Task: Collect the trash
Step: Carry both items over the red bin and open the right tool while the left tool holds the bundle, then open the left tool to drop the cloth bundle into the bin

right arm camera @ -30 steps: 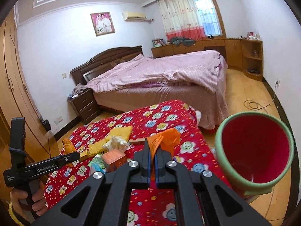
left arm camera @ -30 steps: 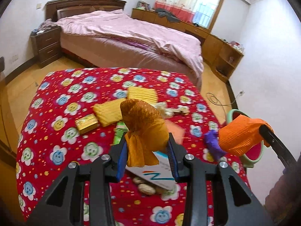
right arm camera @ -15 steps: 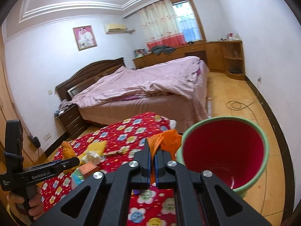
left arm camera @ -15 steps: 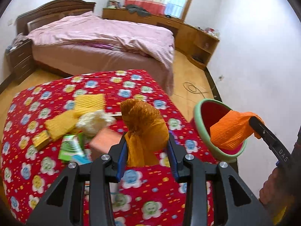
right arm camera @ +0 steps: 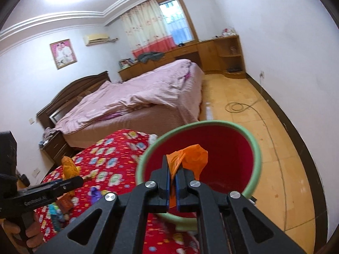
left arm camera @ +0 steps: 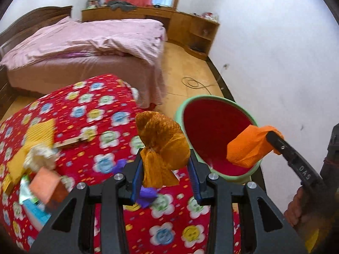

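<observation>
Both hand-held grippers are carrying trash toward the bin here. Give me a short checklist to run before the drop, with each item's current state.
1. Right hand-held gripper over the bin mouth: ok; the orange plastic scrap shows against the red inside.
2. Right release: jaws just opening, scrap between the pads, not yet fallen.
3. Left hand-held gripper grips the mustard mesh bundle: ok.
4. Left bundle over the bin: not ok; it sits beside the rim, above the flowered red cloth.
5. Room inside the bin: ok; no trash visible inside.
6. Trash left on the cloth: not ok; purple scrap and other pieces remain.
</observation>
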{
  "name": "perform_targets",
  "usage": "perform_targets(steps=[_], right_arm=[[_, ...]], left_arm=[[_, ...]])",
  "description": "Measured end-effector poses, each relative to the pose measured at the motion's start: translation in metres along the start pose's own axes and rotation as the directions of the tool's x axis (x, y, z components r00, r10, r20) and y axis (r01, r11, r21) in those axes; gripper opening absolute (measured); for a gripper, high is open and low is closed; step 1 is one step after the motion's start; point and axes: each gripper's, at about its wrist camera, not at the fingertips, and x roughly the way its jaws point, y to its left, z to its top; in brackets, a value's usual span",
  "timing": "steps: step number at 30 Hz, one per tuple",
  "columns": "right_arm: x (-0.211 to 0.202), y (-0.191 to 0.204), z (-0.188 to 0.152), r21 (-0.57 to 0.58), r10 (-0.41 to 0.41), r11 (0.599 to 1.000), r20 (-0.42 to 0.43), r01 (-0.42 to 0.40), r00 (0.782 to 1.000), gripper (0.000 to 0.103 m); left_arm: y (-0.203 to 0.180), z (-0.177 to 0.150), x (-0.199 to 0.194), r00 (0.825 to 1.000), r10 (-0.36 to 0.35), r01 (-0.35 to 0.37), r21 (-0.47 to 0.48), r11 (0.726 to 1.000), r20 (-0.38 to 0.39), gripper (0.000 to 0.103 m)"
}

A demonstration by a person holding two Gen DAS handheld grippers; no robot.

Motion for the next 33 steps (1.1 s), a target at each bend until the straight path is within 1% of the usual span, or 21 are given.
perform_targets(steps=[5, 7, 8, 10, 14, 16, 18, 21, 29, 33], right_arm=[[0.009, -0.025, -0.007, 0.037, -0.03, 0.999, -0.022, 0.031, 0.999, 0.009], [0.012, -0.03, -0.008, 0.046, -0.032, 0.998, -0.029, 0.033, 0.999, 0.017], [0.013, -0.033, -0.008, 0.048, -0.032, 0.998, -0.031, 0.033, 0.999, 0.019], [0.014, -0.038, -0.008, 0.058, -0.029, 0.998, -0.035, 0.031, 0.999, 0.022], [0.014, -0.047, -0.01, 0.081, -0.031, 0.996, -0.034, 0.033, 0.999, 0.026], [0.013, -0.052, -0.01, 0.095, -0.03, 0.995, -0.028, 0.033, 0.999, 0.031], [0.012, -0.053, -0.012, 0.105, -0.029, 0.994, -0.027, 0.032, 0.999, 0.036], [0.013, -0.057, -0.014, 0.119, -0.02, 0.993, -0.041, 0.025, 0.999, 0.036], [0.007, -0.056, -0.02, 0.13, -0.033, 0.991, -0.038, 0.037, 0.999, 0.04], [0.004, -0.051, -0.02, 0.118, -0.037, 0.992, -0.034, 0.041, 0.999, 0.048]], left_arm=[[-0.028, 0.005, 0.023, 0.999, -0.03, 0.031, 0.06, 0.998, -0.024, 0.039], [-0.037, 0.006, 0.031, 0.999, -0.038, 0.041, 0.082, 0.996, -0.032, 0.039], [-0.042, 0.007, 0.035, 0.998, -0.043, 0.047, 0.093, 0.995, -0.037, 0.039], [-0.049, 0.007, 0.044, 0.997, -0.056, 0.061, 0.109, 0.992, -0.049, 0.039], [-0.06, 0.009, 0.059, 0.995, -0.073, 0.081, 0.123, 0.989, -0.07, 0.039], [-0.064, 0.01, 0.064, 0.995, -0.067, 0.077, 0.136, 0.988, -0.075, 0.044], [-0.068, 0.011, 0.07, 0.997, -0.041, 0.052, 0.152, 0.987, -0.072, 0.052], [-0.069, 0.012, 0.076, 0.997, -0.02, 0.032, 0.153, 0.988, -0.076, 0.056], [-0.068, 0.009, 0.078, 0.996, -0.029, 0.04, 0.141, 0.989, -0.08, 0.058], [-0.062, 0.005, 0.069, 0.996, -0.035, 0.043, 0.113, 0.993, -0.076, 0.058]])
